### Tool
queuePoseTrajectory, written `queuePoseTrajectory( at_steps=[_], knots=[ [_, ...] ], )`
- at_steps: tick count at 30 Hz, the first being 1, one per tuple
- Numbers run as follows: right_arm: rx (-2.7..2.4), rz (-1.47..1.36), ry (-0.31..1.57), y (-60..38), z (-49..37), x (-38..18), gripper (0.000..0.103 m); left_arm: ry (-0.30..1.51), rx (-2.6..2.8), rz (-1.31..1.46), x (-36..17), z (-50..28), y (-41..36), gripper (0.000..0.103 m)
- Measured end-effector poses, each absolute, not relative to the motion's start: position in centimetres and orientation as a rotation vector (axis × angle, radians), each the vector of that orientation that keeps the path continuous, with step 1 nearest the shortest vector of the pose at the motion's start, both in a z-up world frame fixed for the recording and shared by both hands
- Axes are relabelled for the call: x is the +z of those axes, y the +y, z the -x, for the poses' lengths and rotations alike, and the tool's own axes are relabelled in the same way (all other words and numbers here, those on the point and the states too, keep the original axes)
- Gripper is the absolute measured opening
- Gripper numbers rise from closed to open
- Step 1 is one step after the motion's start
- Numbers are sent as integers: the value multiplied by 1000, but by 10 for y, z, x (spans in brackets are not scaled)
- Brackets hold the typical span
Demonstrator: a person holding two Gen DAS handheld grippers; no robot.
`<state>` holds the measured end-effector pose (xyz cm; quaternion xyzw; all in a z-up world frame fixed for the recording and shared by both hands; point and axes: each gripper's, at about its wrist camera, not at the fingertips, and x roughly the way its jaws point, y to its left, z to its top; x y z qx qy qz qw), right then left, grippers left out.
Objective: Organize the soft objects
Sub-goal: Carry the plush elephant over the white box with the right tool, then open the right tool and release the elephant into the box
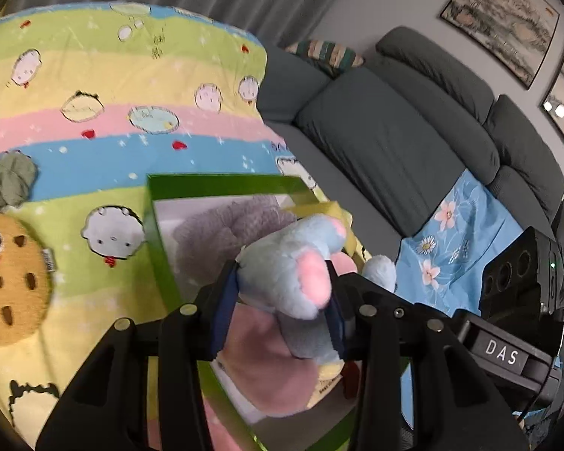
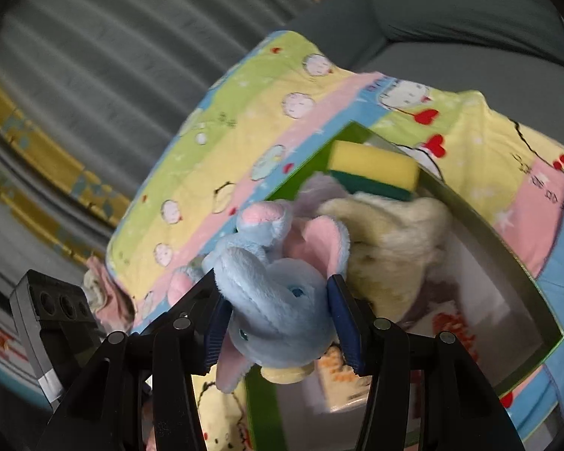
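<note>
As both clamp, elephant (image 2: pixel 278 300) between.

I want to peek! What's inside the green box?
In the green box: a yellow sponge, cream plush, something grey. The blue elephant covers the rest.
</note>
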<state>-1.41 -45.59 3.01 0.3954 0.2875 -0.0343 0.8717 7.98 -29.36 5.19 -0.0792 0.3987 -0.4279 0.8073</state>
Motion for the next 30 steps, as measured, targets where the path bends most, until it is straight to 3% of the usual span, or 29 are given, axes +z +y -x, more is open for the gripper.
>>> queuePoseTrajectory(
  at_steps=[4,16,21,24,26,28,30],
  knots=[
    [-90,-840,639,-461,9,21,46,886,-891,125,43,-80,-304,40],
    [-76,-815,683,-456,-2,12,46,910,-779,75,38,-82,-294,37],
    [-163,-717,673,-443,-1,24,46,880,-795,93,51,-69,-268,43],
    [-176,-649,639,-433,1,34,53,810,-757,50,65,-54,-252,61],
    [-163,-621,599,-426,5,42,68,766,-725,34,70,-41,-230,90],
    [-161,-597,565,-421,8,47,83,726,-694,34,70,-28,-206,95],
    [-160,-567,547,-413,9,51,87,728,-648,6,64,-20,-183,95]
  ],
)
